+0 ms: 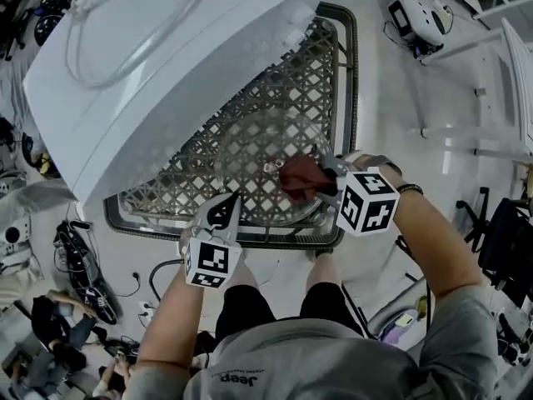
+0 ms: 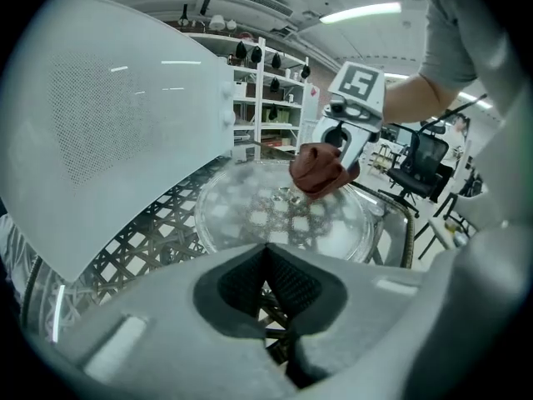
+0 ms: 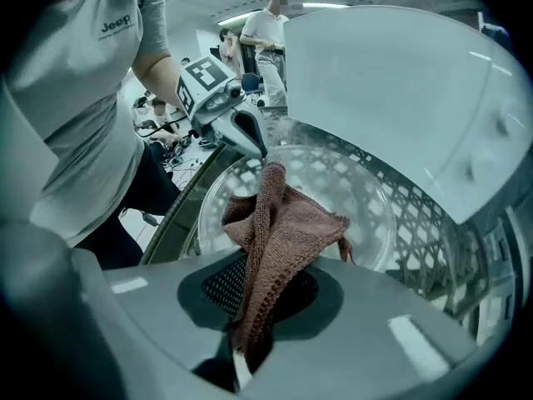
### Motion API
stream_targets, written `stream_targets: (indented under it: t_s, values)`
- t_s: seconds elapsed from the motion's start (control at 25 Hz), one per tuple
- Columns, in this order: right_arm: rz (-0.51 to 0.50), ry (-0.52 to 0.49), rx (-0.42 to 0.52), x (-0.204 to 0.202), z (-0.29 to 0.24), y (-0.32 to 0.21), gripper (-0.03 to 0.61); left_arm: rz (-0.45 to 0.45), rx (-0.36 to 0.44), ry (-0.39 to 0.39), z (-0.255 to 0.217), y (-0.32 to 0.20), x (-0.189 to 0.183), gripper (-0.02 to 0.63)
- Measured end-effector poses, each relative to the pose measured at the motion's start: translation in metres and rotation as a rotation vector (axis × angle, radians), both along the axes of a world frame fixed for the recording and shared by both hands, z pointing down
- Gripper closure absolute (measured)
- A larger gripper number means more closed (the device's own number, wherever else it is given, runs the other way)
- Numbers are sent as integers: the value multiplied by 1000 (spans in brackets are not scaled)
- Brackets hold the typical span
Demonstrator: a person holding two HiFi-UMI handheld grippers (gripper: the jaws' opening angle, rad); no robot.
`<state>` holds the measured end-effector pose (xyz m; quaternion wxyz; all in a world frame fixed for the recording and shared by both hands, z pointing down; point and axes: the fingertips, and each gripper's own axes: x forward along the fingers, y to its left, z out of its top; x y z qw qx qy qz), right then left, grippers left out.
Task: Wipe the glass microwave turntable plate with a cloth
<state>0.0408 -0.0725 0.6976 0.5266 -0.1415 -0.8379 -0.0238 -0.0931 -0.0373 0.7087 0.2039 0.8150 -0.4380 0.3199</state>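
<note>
The clear glass turntable plate (image 1: pixel 262 152) lies flat on a lattice table (image 1: pixel 333 73), in front of the white microwave (image 1: pixel 166 65). My right gripper (image 1: pixel 323 182) is shut on a reddish-brown knitted cloth (image 1: pixel 301 177), which hangs over the plate's right part. In the right gripper view the cloth (image 3: pixel 279 223) bunches out of the jaws (image 3: pixel 265 273) above the plate (image 3: pixel 375 198). My left gripper (image 1: pixel 230 200) is shut with nothing between its jaws, and its tips (image 2: pixel 266 252) are at the plate's (image 2: pixel 250 215) near rim. I cannot tell whether they touch it.
The microwave overhangs the table's far left. The table's dark metal rim (image 1: pixel 250 236) runs just below both grippers. An office chair (image 2: pixel 420 161) and shelves (image 2: pixel 266 98) stand beyond. Cables (image 1: pixel 83 265) lie on the floor, and people (image 1: pixel 58 332) are at lower left.
</note>
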Motion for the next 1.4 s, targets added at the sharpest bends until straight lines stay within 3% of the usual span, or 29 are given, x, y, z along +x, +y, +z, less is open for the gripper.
stream_targets:
  t_s: [0.16,0.44,0.56,0.76,0.92,1.08,1.4]
  values:
    - [82,-2,24,36,-5,-7,514,8,4,-8,-2,-2,-1,615]
    - [113,-51,51,37,-10,-7,514,9,-11,7,-4,-3,-1,615]
    - [95,-113,59,17,-19,3,512,10,-16,12,-4,-3,0,615]
    - [-12,-263,25,-66,-22,60,512,19,-25,28,-3,-2,1,615]
    - [-118,-277,37,-114,-7,91,512,18,-34,47,-3,-2,4,615]
    - [-155,-256,69,-125,-1,97,512,36,-32,47,-3,-3,3,617]
    - [-170,-198,135,-111,2,96,514,47,-22,36,-2,-1,4,617]
